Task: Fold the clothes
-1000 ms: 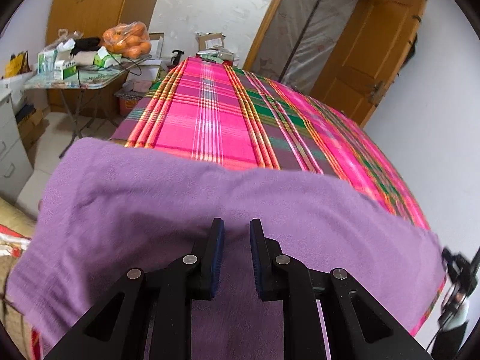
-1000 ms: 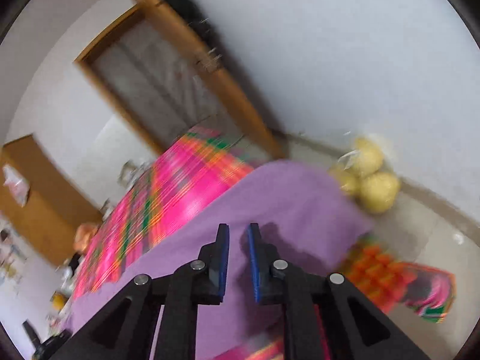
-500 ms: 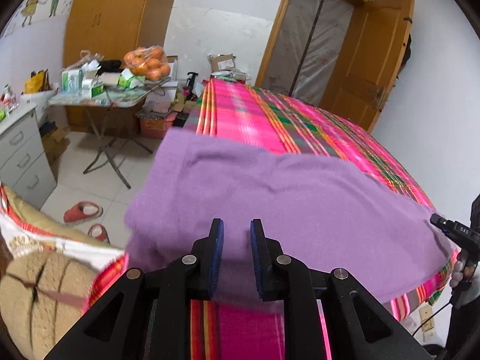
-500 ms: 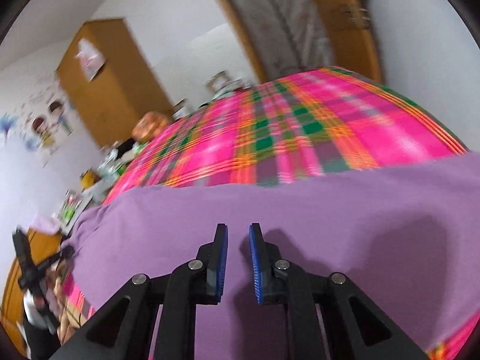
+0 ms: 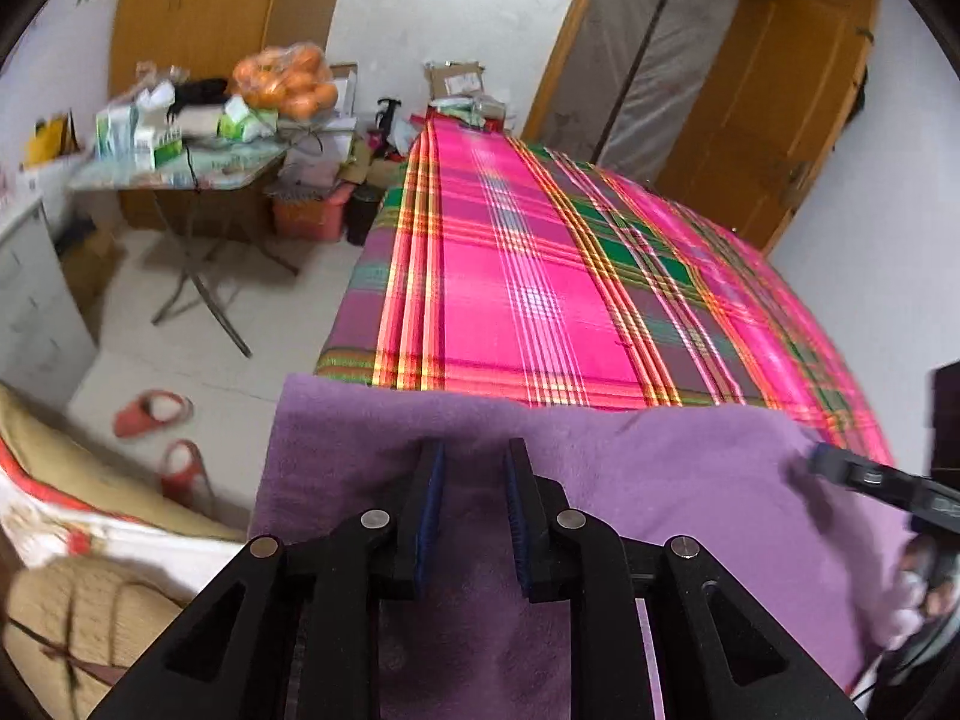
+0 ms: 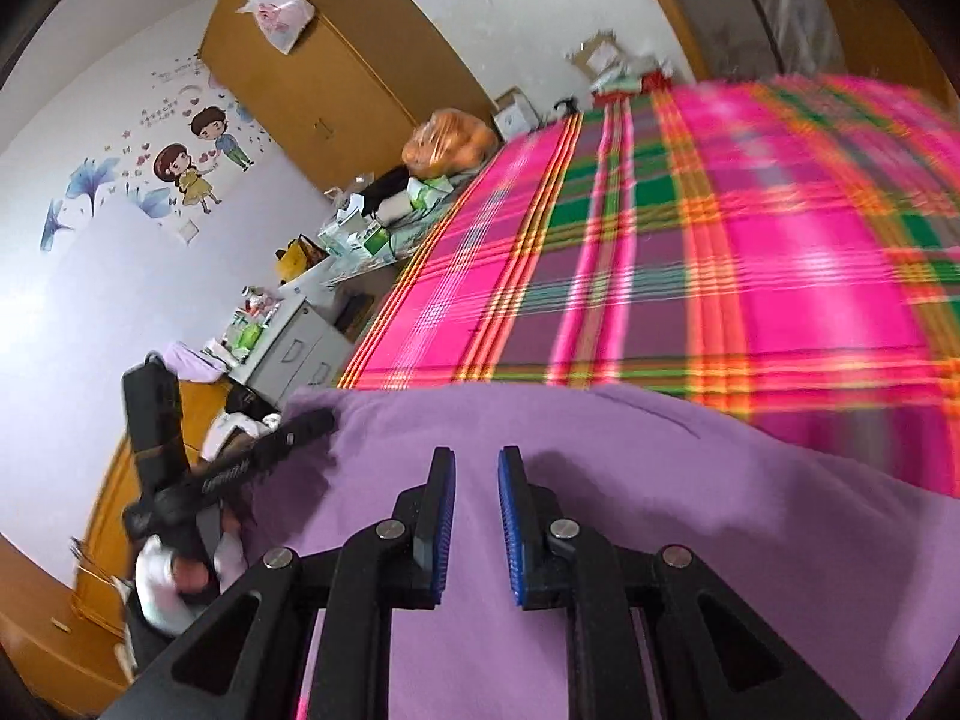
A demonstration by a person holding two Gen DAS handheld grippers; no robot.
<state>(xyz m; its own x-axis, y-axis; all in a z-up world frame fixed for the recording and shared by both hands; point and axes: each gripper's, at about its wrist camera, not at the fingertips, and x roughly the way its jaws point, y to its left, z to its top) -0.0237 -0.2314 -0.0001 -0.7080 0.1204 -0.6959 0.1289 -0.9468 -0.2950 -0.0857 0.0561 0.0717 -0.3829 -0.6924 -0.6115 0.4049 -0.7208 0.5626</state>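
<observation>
Two grippers: the left gripper (image 5: 474,516) and right gripper (image 6: 477,519) are each seen pinching the purple cloth (image 5: 660,480), fingers nearly pressed together.
Cloth: held stretched at 6 o'clock, over the near edge of the plaid bed (image 5: 528,276).
Risk: a corner could be dropped if either thin pinch slips; a crooked fold would follow.

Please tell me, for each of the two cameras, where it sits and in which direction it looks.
Left wrist: sits on the left gripper, looking over the purple cloth along the plaid bed to the door; the right gripper shows.
Right wrist: sits on the right gripper, tilted, facing the wardrobe; the left gripper shows.
Shared: cloth, bed, bag of oranges.
</observation>
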